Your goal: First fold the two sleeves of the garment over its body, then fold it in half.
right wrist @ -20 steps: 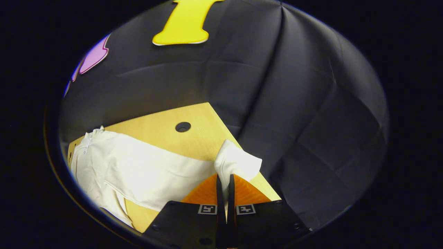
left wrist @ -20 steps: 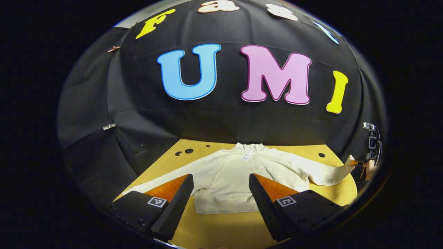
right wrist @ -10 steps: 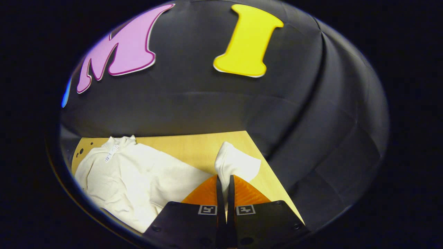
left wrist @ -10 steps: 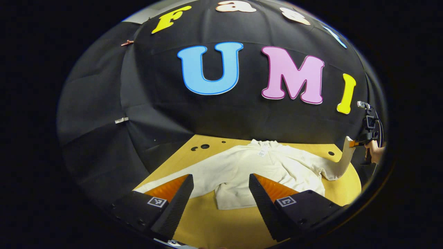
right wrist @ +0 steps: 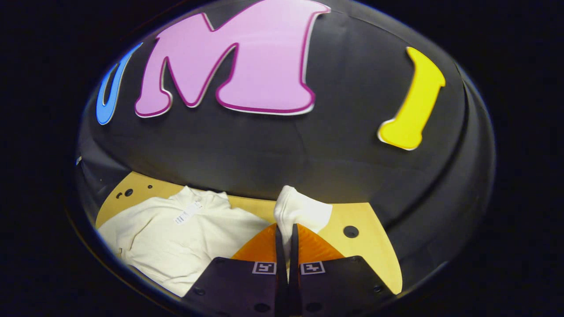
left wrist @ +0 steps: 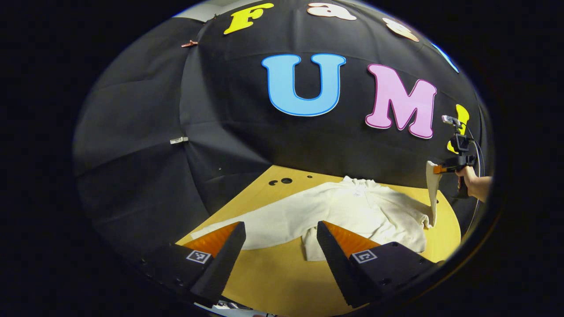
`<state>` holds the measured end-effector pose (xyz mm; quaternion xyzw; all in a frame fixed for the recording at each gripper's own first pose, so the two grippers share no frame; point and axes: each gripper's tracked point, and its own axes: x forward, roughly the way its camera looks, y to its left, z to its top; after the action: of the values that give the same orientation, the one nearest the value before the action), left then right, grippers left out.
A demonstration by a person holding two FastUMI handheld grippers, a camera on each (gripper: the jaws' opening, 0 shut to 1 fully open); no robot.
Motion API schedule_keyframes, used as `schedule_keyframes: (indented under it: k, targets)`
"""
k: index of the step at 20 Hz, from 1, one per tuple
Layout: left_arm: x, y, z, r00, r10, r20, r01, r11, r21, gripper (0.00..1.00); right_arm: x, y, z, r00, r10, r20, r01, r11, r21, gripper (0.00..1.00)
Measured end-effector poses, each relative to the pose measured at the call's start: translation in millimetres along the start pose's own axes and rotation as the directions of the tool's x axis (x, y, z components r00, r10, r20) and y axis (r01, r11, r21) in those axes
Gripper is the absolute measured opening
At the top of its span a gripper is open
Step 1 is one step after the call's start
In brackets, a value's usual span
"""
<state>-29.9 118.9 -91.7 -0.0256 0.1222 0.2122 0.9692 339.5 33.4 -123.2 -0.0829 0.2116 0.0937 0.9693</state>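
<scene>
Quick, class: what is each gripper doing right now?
Left gripper: open, holding nothing, above the table.
Right gripper: shut on the garment's sleeve, lifted.

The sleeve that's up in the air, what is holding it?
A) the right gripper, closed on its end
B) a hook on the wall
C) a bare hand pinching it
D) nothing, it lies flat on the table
A: in the right gripper view the right gripper has both fingers pressed together on the sleeve end, and the left gripper view shows it lifted off the table.

Both views wallward, garment (left wrist: 352, 211) shared
</scene>
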Motion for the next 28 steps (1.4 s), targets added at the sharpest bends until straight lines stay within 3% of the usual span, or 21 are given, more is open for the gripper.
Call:
schedule_keyframes:
  k: [7,16,22,25,28]
  targets:
    - [4.7,28.6,-15.0,0.998,0.051,-0.030,-0.052,0.998,-0.047,1.00,22.1,141.1,10.8,0.988,0.156,-0.007,-0.156,0.986,-0.050,0.05]
    - [19.7,69.9,-11.5,0.993,0.110,-0.040,-0.112,0.992,-0.050,1.00,35.3,322.8,8.4,0.935,0.352,-0.033,-0.354,0.931,-0.090,0.05]
    - [25.7,84.2,-22.4,0.987,0.146,-0.071,-0.151,0.986,-0.069,1.00,51.3,386.4,-53.7,0.916,0.366,-0.163,-0.384,0.918,-0.099,0.09]
    - [29.5,84.7,-33.1,0.984,0.150,-0.095,-0.157,0.985,-0.074,1.00,53.1,402.2,-76.5,0.905,0.372,-0.205,-0.399,0.911,-0.108,0.20]
    - [43.7,82.5,-40.4,0.983,0.154,-0.102,-0.165,0.981,-0.104,1.00,37.7,417.7,-75.4,0.871,0.447,-0.203,-0.458,0.889,-0.008,0.31]
